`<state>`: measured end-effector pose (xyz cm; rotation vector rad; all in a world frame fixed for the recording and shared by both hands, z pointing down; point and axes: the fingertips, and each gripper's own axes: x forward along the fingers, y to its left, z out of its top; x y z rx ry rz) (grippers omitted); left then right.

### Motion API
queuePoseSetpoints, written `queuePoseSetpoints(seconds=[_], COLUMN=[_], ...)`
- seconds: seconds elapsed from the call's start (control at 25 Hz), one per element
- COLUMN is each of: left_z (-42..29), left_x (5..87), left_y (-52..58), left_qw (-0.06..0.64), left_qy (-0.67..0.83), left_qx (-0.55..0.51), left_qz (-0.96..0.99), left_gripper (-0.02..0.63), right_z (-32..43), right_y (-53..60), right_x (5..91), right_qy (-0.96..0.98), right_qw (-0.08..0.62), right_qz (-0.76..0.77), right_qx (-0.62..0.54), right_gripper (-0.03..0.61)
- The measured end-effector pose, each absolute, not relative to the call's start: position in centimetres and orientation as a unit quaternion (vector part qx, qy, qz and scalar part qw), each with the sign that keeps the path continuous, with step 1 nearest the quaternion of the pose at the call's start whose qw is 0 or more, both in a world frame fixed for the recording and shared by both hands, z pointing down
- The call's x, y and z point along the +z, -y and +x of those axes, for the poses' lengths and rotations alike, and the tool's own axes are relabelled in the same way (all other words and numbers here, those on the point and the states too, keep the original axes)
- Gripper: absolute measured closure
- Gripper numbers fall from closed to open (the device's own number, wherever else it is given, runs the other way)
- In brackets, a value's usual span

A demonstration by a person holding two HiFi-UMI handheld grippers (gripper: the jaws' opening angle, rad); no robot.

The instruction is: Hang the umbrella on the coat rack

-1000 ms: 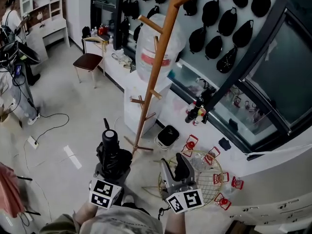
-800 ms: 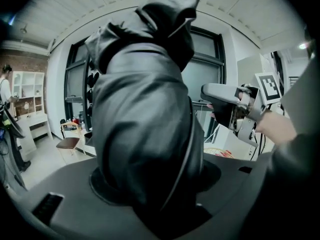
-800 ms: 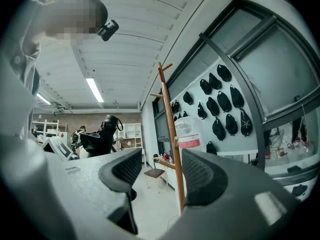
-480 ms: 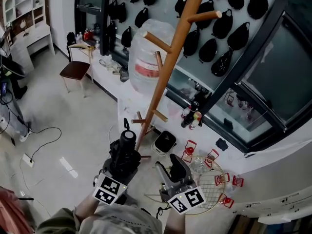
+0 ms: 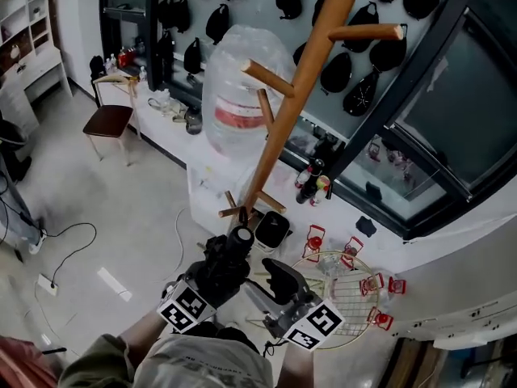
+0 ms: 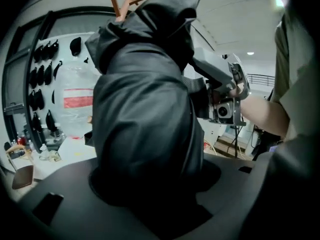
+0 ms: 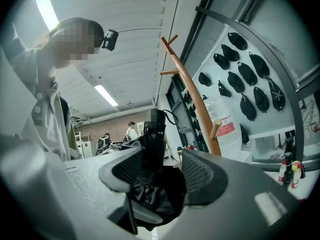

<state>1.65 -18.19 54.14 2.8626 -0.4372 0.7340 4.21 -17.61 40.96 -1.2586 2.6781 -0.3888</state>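
Left-hand jaws are clenched round the folded black umbrella, which fills most of my left gripper view. On the head view the left gripper sits at lower centre with the umbrella standing up out of it. Just right of it, the right gripper has its jaws parted, pads pressing on nothing, though black umbrella fabric shows low between them in its own view. Beyond, the coat rack slants toward the upper right of the frame, its lowest pegs near the umbrella's top end. Behind it I see a big clear water jug and black caps on the wall.
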Motion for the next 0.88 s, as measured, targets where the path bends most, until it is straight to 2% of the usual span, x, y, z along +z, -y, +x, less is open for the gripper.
queuePoseSetpoints(seconds=[0.36, 0.88], left_z=[3.9, 7.6], left_x=[54.9, 54.3], left_y=[17.4, 15.6], left_qw=[0.08, 0.093], left_qy=[0.059, -0.033], left_qx=[0.231, 0.231], left_qz=[0.968, 0.968], left_gripper=[0.342, 0.342], right_z=[3.7, 5.1], right_y=[18.8, 19.2], right_x=[42.2, 42.7], right_qy=[-0.916, -0.945], right_qw=[0.029, 0.045], right_qz=[-0.374, -0.273], right_qx=[-0.144, -0.173], right_gripper=[0.339, 0.339])
